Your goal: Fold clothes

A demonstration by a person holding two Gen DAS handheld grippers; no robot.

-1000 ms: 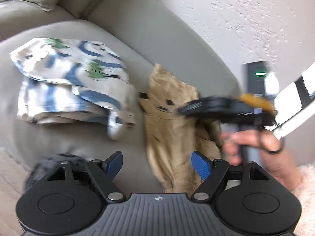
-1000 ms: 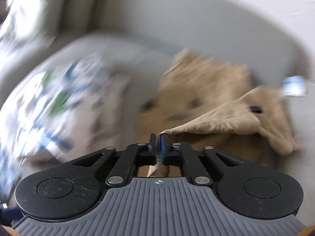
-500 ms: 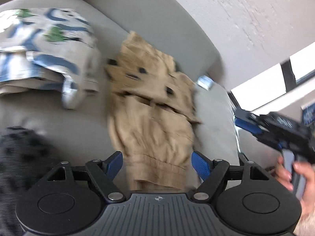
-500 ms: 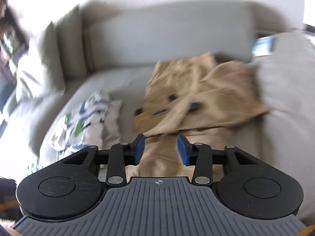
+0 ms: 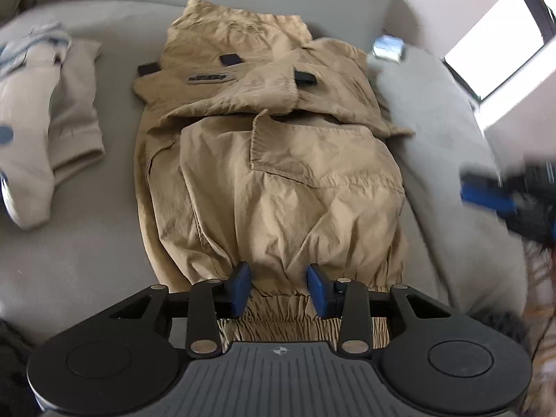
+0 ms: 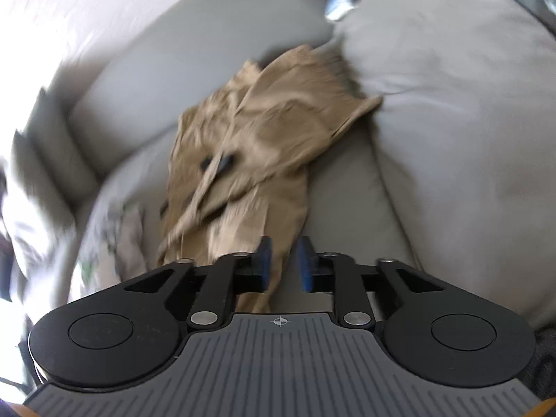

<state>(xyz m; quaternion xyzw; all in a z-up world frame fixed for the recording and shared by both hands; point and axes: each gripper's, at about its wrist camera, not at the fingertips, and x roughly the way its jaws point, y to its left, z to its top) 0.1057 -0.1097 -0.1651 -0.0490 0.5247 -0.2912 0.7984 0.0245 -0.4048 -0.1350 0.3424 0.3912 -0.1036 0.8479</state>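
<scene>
Left gripper [image 5: 279, 286]: jaws closing, pads apart over the elastic cuff at lower centre, not pressing it.
Right gripper [image 6: 282, 264]: jaws closing, apart, trouser edge between them, nothing clamped.
Tan trousers [image 5: 271, 160]: centre of frame, lying along the grey sofa [image 5: 87, 236], waistband folded down.
Printed garment [image 5: 38, 111]: left edge, beside the trousers.

Two black gripper bodies are seen, one in each wrist view. The left gripper [image 5: 279, 286] is built from two round black discs, joined by flat black link arms with silver rivets. Blue pads [image 5: 239, 286] are fitted on its fingers. A grey ribbed plate with a small crosshair mark is placed between the discs. The right gripper [image 6: 283, 264] is made in the same way, with blue pads [image 6: 305, 264].
</scene>
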